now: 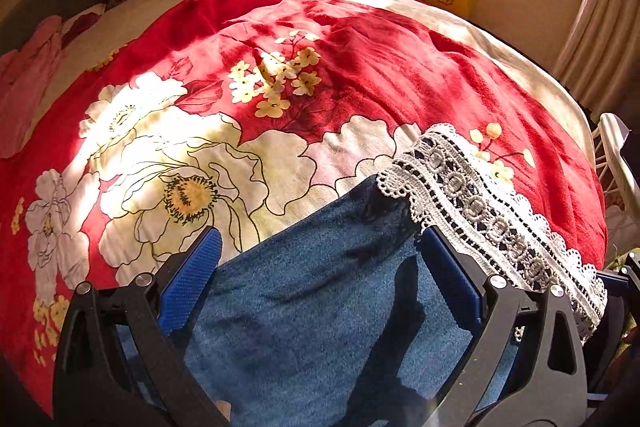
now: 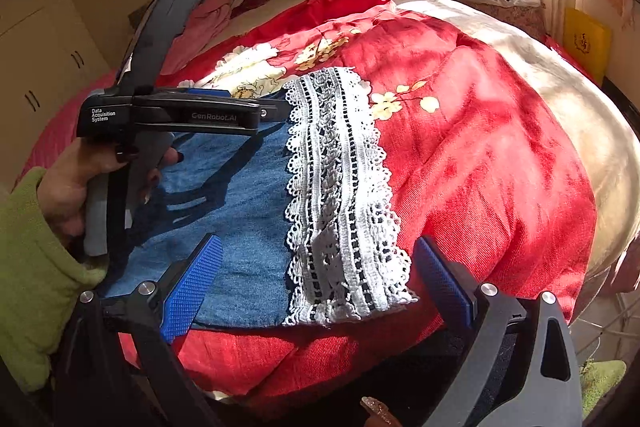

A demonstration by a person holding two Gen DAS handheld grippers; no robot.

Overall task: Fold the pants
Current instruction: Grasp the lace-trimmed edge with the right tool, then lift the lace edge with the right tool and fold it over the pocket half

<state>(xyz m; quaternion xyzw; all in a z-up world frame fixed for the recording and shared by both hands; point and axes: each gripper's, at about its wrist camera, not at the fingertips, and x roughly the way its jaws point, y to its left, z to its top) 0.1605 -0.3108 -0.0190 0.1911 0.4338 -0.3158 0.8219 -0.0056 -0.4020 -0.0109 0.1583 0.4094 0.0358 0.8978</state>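
The pants (image 2: 248, 227), denim with a lace hem (image 2: 344, 195), lie flat at the bed's (image 2: 600, 131) near edge. Both grippers hover with jaws spread, empty: left gripper (image 1: 320, 283), right gripper (image 2: 320, 283). Probably between folds; next, pinch an edge.

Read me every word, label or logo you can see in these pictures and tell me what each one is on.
"Data Acquisition System": white print at the rear of the left gripper body.
"GenRobot.AI": faint lettering along the same gripper's side.
Yellow bag by the window: a dark emblem with characters, too small to read.
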